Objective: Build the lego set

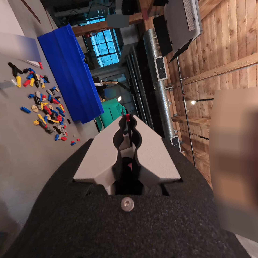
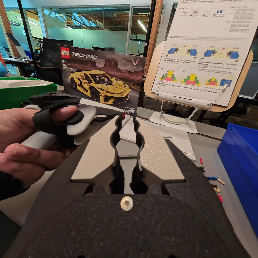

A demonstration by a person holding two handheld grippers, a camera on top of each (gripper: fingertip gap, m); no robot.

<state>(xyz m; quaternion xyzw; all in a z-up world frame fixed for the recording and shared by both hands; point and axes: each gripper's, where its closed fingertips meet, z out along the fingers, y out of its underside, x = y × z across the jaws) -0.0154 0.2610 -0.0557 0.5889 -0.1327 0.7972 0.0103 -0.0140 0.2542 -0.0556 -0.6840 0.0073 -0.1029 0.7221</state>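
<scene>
My left gripper [image 1: 128, 120] is turned on its side, lifted above the table, and shut on a thin black rod [image 1: 129, 132] with a small red piece [image 1: 127, 116] at its tip. In the right wrist view the left gripper [image 2: 121, 112], held by a hand [image 2: 21, 134], comes in from the left. Its red piece [image 2: 123, 115] sits right at my right gripper's left fingertip [image 2: 118, 118]. My right gripper [image 2: 127, 119] is open a little and empty, above the booklet [image 2: 167, 139]. Several loose Lego pieces [image 1: 46, 103] lie scattered on the grey table [image 1: 27, 153].
A blue bin [image 1: 69, 72] stands beside the pieces, also at the right of the right wrist view [image 2: 240, 160], with a few loose pieces [image 2: 215, 180] near it. The set's box [image 2: 103, 78] and a sheet on a stand [image 2: 202, 55] stand behind. A green bin [image 2: 21, 90] is at left. My two grippers' fingertips are within a few centimetres of each other.
</scene>
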